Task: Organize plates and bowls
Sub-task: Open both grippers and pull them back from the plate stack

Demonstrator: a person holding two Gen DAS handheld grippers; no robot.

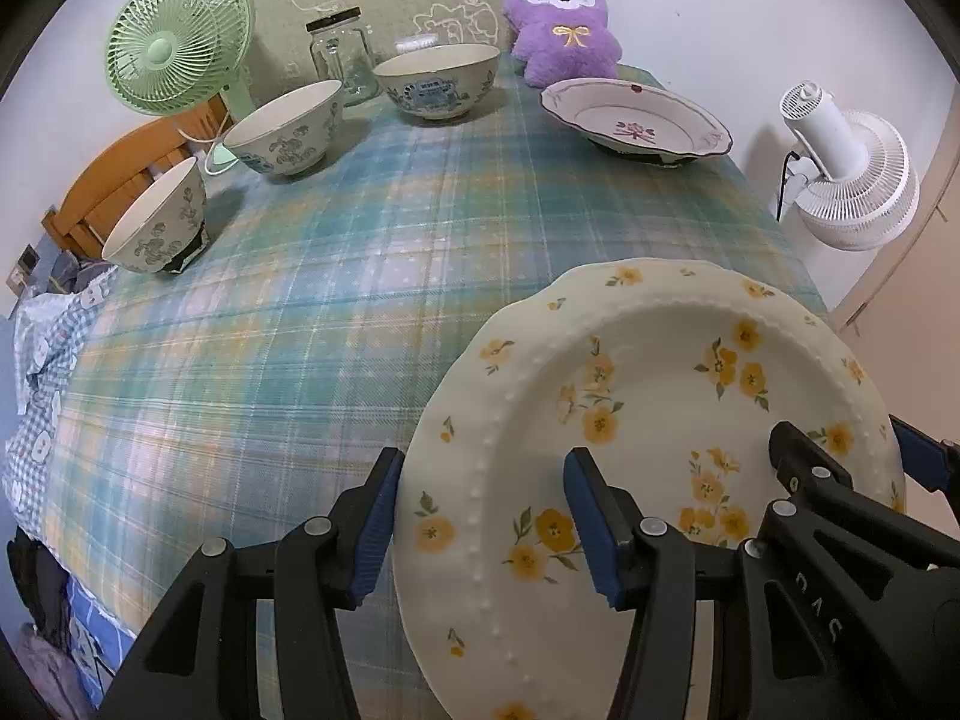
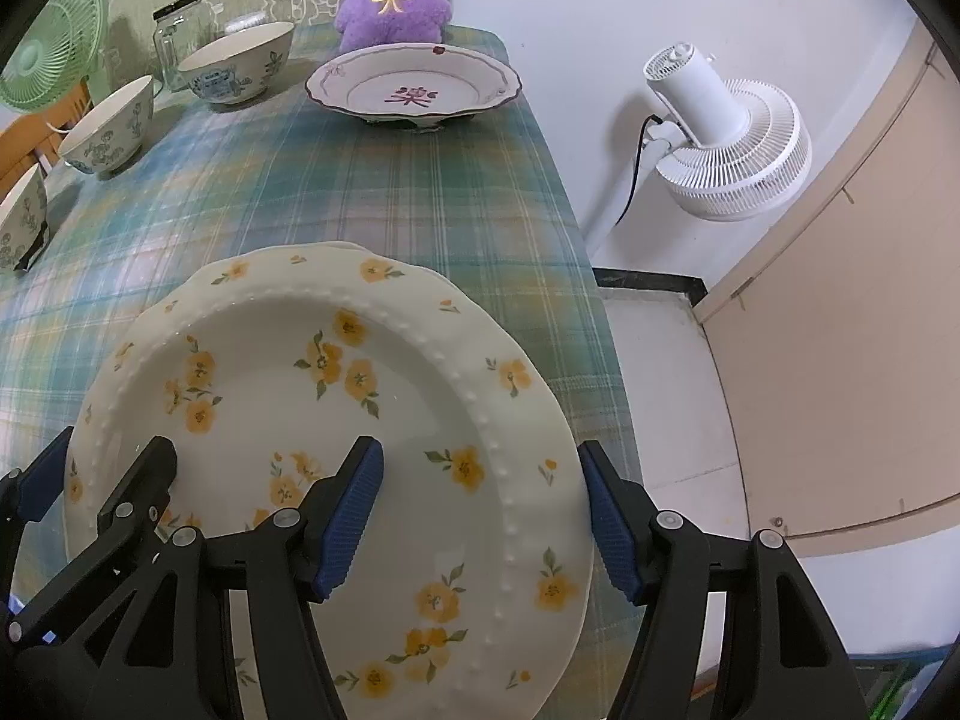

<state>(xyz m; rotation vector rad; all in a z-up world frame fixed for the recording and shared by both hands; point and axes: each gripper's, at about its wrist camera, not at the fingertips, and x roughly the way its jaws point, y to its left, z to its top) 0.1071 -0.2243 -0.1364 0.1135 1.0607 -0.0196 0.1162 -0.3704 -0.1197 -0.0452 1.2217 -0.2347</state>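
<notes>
The plaid tablecloth point(image 1: 312, 324) covers the whole table, and the yellow-flowered plate point(image 1: 630, 420) is my landmark, lying at the table's near right corner, its rim reaching close to the cloth's right edge. In the right wrist view a second rim peeks out from under its far edge, so I judge it sits on another plate, though I cannot be sure. Both tools straddle it: the left gripper point(image 1: 480, 522) has one blue pad outside the left rim and one over the well, and the right gripper point(image 2: 483, 525) does the same on the right rim. Whether either pair of pads is pressing the rim I cannot tell, nor whether the plate is resting or just lifted. Well beyond the plate, at the far right, the pink-flowered plate point(image 1: 636, 117) stands alone on a dark prop. Far to the plate's left, three blue-patterned bowls run in a loose line, the largest bowl point(image 1: 438, 81) farthest back, the middle bowl point(image 1: 285, 126), then the nearest bowl point(image 1: 156, 216), none nested. So the sorting looks barely started: at most one plate pair is stacked, and bowls and the pink plate remain.
</notes>
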